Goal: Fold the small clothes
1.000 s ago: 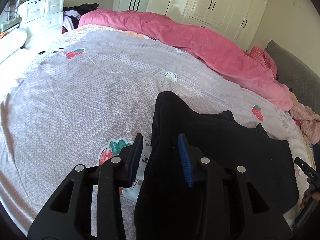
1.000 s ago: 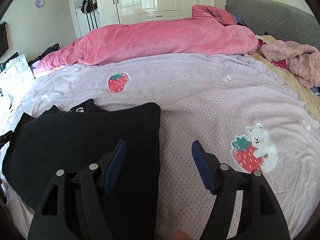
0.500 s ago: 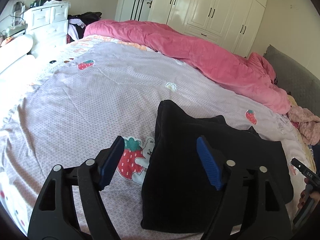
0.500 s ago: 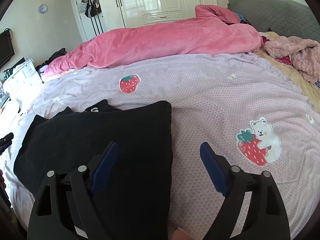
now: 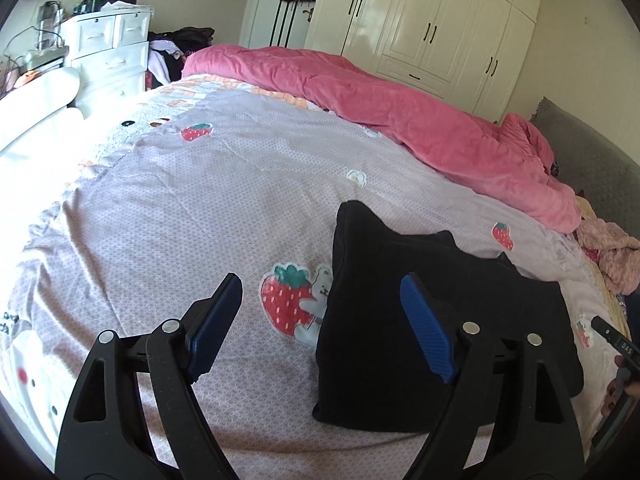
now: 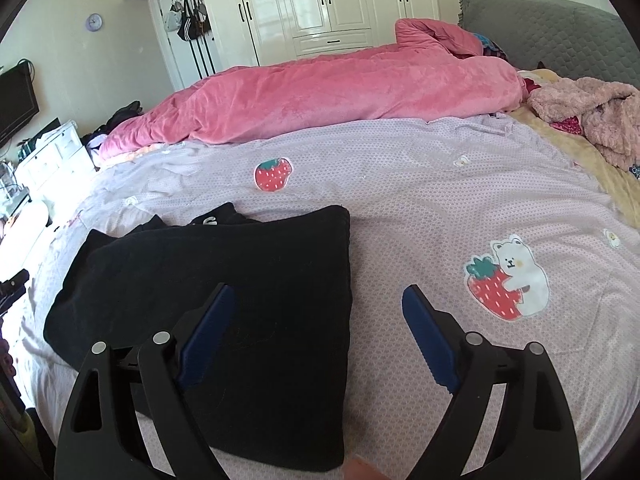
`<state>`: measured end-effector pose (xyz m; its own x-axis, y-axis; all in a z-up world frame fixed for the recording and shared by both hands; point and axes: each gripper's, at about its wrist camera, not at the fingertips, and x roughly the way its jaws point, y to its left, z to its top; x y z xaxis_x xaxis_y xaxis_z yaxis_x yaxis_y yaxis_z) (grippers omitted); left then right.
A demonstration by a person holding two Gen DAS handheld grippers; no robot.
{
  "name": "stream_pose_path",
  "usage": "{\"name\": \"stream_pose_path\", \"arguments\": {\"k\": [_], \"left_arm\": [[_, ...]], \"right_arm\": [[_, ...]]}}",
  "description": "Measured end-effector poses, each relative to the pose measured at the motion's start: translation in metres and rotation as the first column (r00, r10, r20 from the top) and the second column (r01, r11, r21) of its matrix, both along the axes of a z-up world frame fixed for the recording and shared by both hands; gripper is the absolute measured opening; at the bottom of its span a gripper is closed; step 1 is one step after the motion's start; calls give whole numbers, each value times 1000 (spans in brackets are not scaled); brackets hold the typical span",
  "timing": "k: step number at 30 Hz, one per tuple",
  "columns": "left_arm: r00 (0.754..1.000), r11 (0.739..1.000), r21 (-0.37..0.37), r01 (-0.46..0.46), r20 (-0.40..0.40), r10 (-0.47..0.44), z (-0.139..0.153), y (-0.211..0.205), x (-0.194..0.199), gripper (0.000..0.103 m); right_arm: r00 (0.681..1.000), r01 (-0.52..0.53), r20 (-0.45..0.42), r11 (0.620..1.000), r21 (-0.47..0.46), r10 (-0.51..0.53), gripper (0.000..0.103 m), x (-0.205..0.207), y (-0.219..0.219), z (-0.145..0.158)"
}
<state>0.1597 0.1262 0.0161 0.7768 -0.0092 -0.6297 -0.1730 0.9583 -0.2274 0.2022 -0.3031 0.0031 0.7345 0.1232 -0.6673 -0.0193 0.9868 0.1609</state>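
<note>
Both grippers hang empty: left gripper (image 5: 320, 328) opening its jaws wider, right gripper (image 6: 316, 334) spread wide. Between them, low in each frame, the black garment (image 6: 224, 280) lies folded on the lilac bedsheet (image 6: 420, 208). Next probably comes regripping an edge for another fold.

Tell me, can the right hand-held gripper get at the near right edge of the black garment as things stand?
Probably yes. The right hand-held gripper is open and empty, the black garment lies flat on the bedspread just below it, and nothing sits between them.
</note>
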Motion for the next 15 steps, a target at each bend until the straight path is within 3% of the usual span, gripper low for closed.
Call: {"name": "stream_pose_path", "arguments": {"k": [2, 15], "left_arm": [[1000, 1000, 3, 6, -11, -6, -5, -1, -3, 74], [997, 999, -7, 39, -72, -39, -25, -8, -11, 74]], "right_arm": [[1000, -3, 2, 1000, -11, 3, 90, -4, 3, 0], [998, -51, -37, 999, -18, 50, 90, -21, 17, -13]]}}
